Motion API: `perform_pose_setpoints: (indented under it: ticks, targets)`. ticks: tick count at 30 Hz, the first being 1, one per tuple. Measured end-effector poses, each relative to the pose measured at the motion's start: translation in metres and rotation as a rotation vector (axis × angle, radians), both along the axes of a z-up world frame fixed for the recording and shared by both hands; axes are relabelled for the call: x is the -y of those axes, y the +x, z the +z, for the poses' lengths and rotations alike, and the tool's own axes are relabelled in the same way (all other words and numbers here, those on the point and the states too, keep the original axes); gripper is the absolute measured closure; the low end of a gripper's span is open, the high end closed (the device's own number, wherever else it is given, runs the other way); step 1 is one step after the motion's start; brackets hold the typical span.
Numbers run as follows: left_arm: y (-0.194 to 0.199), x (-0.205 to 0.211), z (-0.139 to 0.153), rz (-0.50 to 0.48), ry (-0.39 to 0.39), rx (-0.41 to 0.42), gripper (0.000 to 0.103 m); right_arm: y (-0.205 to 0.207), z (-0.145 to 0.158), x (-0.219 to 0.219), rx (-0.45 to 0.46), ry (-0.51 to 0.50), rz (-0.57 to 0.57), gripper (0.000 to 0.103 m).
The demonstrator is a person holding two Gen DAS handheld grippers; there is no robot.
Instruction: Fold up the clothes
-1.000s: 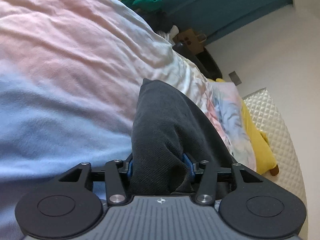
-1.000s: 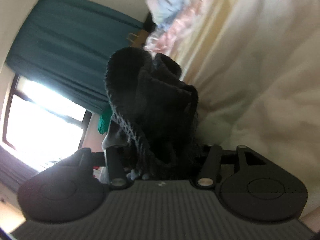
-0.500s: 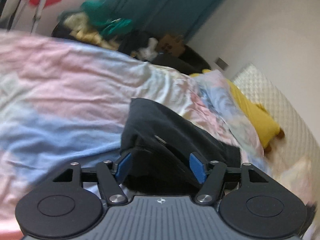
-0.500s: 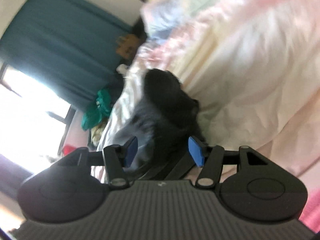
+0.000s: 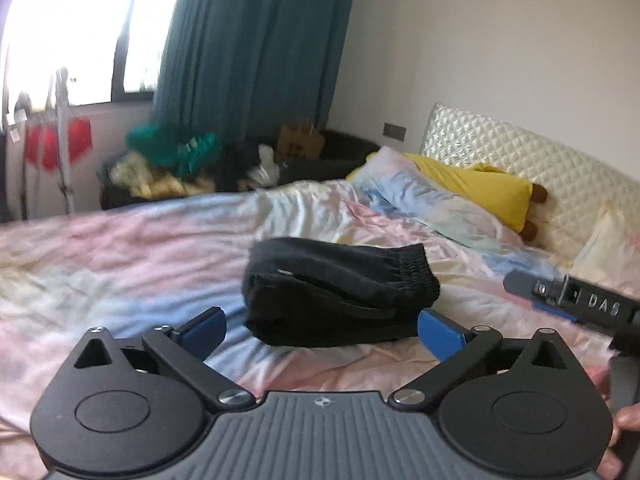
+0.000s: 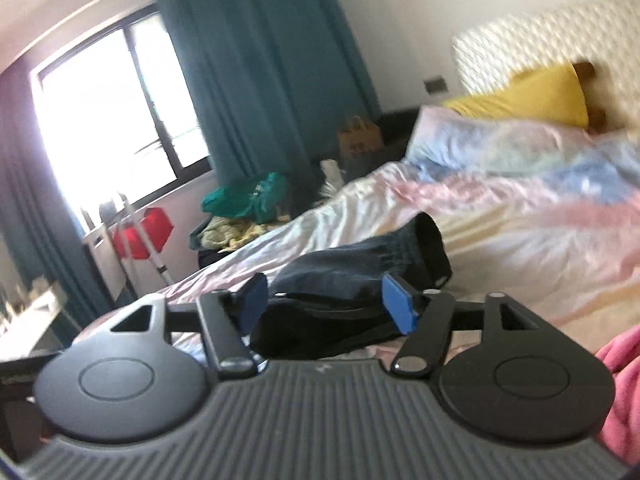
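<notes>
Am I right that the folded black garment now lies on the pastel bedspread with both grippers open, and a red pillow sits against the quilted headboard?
Almost: the pillow against the quilted headboard is yellow, not red, as the left wrist view shows. The folded black garment does lie on the pastel bedspread, and the left gripper and right gripper, whose jaws have just been opening, stand open and clear of it.

Folded trousers lie on the bed, with pillows behind them against the headboard. Beyond the bed's far side, a heap of clothes sits before the curtain, with the window to its left.
</notes>
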State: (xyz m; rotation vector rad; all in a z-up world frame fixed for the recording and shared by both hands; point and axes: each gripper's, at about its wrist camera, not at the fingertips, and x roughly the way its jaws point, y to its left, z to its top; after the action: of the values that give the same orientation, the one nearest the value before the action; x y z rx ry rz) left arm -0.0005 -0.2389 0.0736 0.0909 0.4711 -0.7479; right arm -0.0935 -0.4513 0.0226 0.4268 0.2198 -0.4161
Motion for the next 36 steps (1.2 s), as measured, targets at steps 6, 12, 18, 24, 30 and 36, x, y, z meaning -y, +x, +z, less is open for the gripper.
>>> perform_pose_setpoints:
  ticks: [6,12,18,24,30,36]
  targets:
    - [-0.038,-0.028,0.002,0.036,-0.005,0.051,0.000,-0.014,0.002,-0.042,-0.053,-0.112,0.005,0.035]
    - [-0.056,-0.055,-0.003,0.084,-0.029,0.085,0.000,-0.015,-0.006,-0.073,-0.058,-0.187,0.004,0.000]
    - [-0.050,-0.069,-0.014,0.092,-0.051,0.074,0.000,-0.001,-0.024,-0.094,-0.100,-0.243,0.004,0.000]
    - [-0.041,-0.075,-0.027,0.116,-0.040,0.065,0.000,0.008,-0.035,-0.104,-0.122,-0.279,0.019,0.000]
    - [-0.038,-0.075,-0.033,0.122,-0.033,0.057,0.000,0.009,-0.042,-0.103,-0.140,-0.274,-0.017,0.000]
    - [-0.035,-0.075,-0.037,0.124,-0.024,0.041,0.000,0.006,-0.044,-0.100,-0.136,-0.252,-0.036,0.000]
